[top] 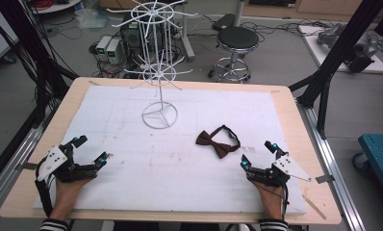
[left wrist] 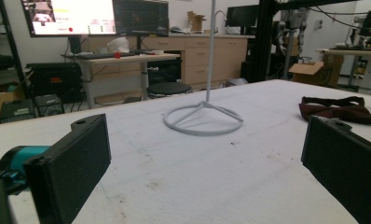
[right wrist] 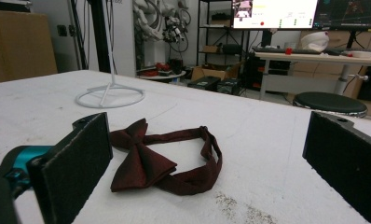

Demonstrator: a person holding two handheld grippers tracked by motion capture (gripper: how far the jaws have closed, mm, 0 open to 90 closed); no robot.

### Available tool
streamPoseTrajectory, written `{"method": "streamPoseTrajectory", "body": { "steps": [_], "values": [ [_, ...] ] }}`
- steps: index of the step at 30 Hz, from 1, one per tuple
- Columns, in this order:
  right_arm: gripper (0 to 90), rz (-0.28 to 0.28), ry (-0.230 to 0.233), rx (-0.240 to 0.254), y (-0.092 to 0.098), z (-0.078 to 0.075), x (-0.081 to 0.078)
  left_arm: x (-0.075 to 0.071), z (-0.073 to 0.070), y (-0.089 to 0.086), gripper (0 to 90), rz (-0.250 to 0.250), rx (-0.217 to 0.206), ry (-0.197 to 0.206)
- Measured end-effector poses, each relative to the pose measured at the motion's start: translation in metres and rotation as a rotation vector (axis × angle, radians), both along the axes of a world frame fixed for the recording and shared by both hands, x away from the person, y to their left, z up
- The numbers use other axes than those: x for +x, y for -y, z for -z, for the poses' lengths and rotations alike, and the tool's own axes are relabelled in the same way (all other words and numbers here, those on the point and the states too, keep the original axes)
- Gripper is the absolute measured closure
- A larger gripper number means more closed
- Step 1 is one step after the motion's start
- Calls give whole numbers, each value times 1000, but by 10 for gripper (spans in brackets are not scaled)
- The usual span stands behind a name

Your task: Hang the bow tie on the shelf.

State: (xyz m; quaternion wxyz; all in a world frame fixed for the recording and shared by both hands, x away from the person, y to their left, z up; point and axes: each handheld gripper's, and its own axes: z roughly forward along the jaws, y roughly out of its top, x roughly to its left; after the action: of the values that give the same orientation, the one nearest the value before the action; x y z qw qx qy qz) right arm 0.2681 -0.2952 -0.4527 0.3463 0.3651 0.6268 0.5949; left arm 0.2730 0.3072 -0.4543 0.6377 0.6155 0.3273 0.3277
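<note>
While both grippers rest at the near edge of the table, the work in hand looks like picking up the bow tie and hanging it on the stand.

Bow tie (top: 217, 141): dark red, flat on the white foam mat (top: 132, 163), right of centre, just beyond the right gripper.
Stand (top: 159, 72): white wire rack with hooks, upright at the far middle of the mat, well apart from the bow tie.
Right gripper (top: 258, 154): jaws spread wide, nothing between them; the bow tie lies just ahead.
Left gripper (top: 89, 149): jaws spread wide, empty, at the near left.
Handling: likely very light, soft and limp; the strap loop will sag and swing when lifted.
Where to grip: probably the knot at the centre, the firmest part, or the strap loop (right wrist: 207, 154) if it is to go over a hook.
</note>
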Motion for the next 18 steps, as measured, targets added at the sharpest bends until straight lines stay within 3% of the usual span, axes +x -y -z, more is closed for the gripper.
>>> {"method": "streamPoseTrajectory", "body": {
  "steps": [12, 18],
  "values": [
    [5, -1, 13, -16, -1, 0, 0, 1, 0, -2, 17, -2, -10, -3],
    [5, 6, 4, 7, 1, 0, 0, 0, 0, -1, 17, -1, -10, -1]
  ]
}}
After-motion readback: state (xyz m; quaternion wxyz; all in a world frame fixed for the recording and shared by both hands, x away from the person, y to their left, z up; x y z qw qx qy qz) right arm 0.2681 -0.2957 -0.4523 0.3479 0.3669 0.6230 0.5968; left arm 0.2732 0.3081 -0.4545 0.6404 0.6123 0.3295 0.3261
